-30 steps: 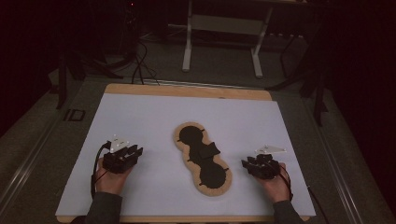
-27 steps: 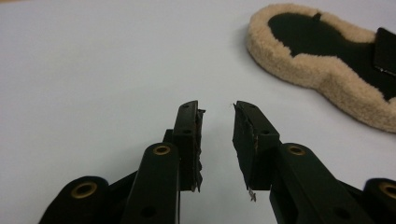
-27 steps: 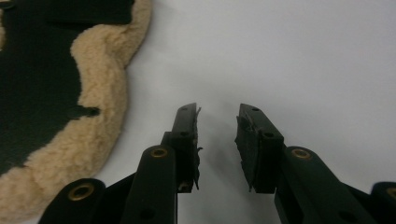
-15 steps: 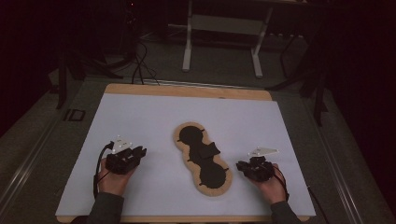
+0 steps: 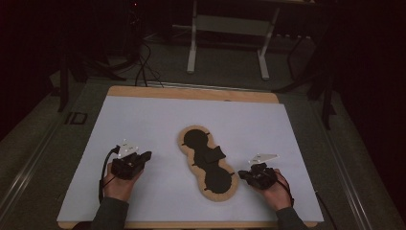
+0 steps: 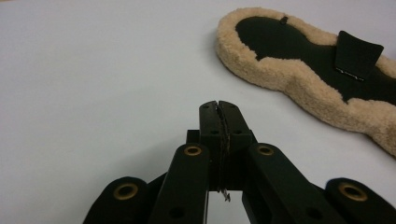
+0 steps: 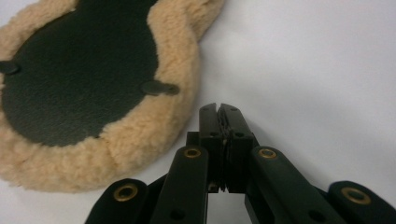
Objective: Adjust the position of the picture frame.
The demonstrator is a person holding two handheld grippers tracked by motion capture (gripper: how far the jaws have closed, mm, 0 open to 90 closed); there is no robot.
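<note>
Right gripper view — fleecy tan-rimmed pad (image 7: 154, 126), black leathery centre, peanut-shaped.

The fleece pad (image 5: 209, 165) lies flat on the white table, black side up, tan fleece around its peanut-shaped edge.

The high view is dim and grainy; the room past the worktop's (image 5: 143, 120) far edge sinks into near black. Both gripper views are brighter and evenly lit, with soft shadows. Their nearest fingers (image 6: 219, 116) blur slightly.
</note>
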